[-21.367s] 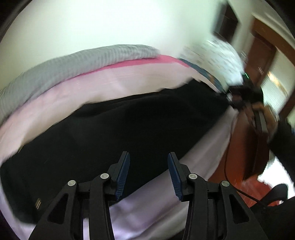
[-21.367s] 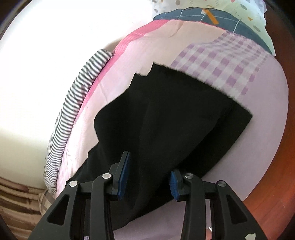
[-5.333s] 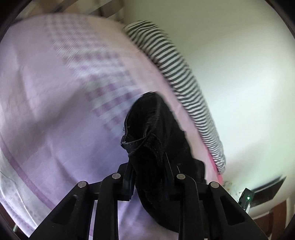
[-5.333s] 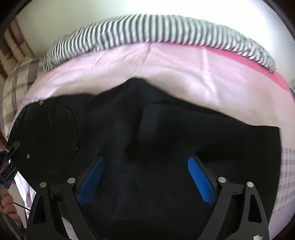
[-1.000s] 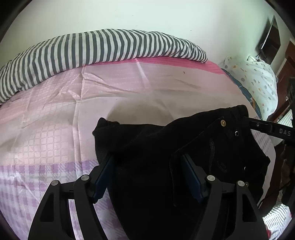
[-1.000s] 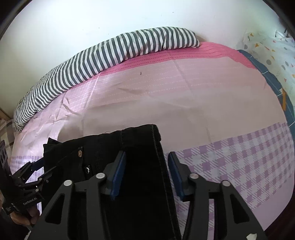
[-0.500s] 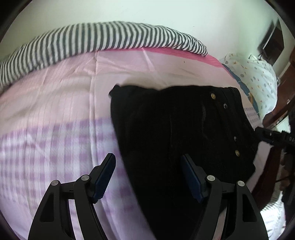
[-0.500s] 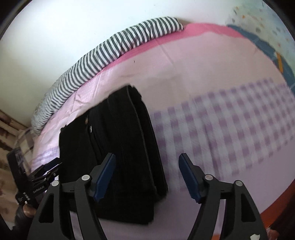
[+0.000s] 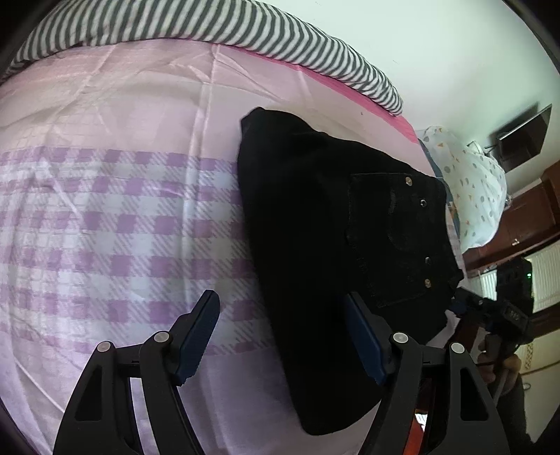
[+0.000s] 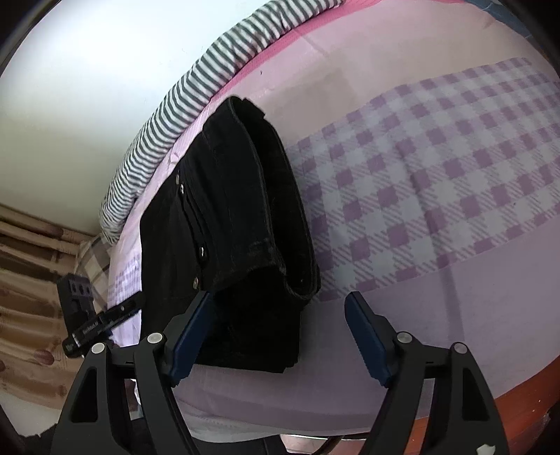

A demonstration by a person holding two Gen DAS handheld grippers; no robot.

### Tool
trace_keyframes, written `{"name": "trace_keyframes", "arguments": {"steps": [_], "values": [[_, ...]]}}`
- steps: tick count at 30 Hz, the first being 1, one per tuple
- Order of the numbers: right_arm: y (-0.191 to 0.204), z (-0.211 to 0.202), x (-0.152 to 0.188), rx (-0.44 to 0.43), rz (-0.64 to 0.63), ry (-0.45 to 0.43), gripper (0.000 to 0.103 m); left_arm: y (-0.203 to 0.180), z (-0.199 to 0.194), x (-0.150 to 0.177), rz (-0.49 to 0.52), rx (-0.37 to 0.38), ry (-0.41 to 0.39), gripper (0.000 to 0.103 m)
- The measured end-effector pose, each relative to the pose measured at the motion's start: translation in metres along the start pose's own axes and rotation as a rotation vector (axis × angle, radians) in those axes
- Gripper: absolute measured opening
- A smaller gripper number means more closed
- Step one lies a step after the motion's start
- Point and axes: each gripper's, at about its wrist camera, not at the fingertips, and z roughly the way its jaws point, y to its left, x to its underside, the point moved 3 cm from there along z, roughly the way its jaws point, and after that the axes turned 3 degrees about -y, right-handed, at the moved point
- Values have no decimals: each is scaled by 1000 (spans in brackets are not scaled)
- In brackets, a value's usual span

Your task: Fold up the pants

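My black pants lie folded in a thick, soft, heavy bundle near the bed's front edge; I'd grip the stacked hem edges. My left gripper gapes empty, and my right gripper's jaws have just been opening, holding nothing. Checked sheet below, striped blanket along the wall.

This is a bedroom in a home. A bed fills both views, made up with a pink and purple checked sheet, and a grey and white striped blanket lies rolled along its far edge against a plain pale wall. A spotted pillow sits at one end, with dark wooden cupboards beyond.
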Motion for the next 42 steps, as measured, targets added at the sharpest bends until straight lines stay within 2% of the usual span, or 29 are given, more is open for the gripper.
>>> {"name": "trace_keyframes", "arguments": {"steps": [3,8,11,17,19,21,23,24,25,26,28,31,33,36,42], "values": [[8,5,1,-17,-27,13,76,-6,4,-3,12,9,6,73],[22,20,-1,-96,-61,49,76,-10,12,-12,4,51,10,73],[26,26,-8,-145,-49,42,81,-14,17,-18,5,63,4,73],[20,37,-26,-268,22,15,81,-15,25,-29,-15,135,-25,87],[22,39,-27,-271,23,15,80,-17,26,-30,-6,133,-36,89],[25,37,-23,-230,-10,15,70,-20,27,-30,11,116,-43,88],[23,35,-20,-191,-16,16,52,-19,26,-29,4,103,-59,81],[22,33,-18,-178,-19,16,40,-17,25,-28,-3,90,-64,67],[21,30,-16,-183,-10,9,37,-13,24,-27,-11,75,-73,54],[19,27,-16,-184,2,2,35,-11,23,-27,-21,87,-78,51],[25,26,-18,-167,-4,-12,33,-8,20,-27,-32,104,-87,38],[41,20,-17,-150,-21,-38,29,-17,16,-27,7,80,-108,26],[51,14,-16,-145,-35,-41,27,-21,12,-28,17,70,-112,23],[68,7,-17,-140,-58,-51,27,-23,3,-30,-1,95,-118,19],[104,9,-20,-165,-73,-46,26,-19,-32,-44,28,91,-144,19]]}}
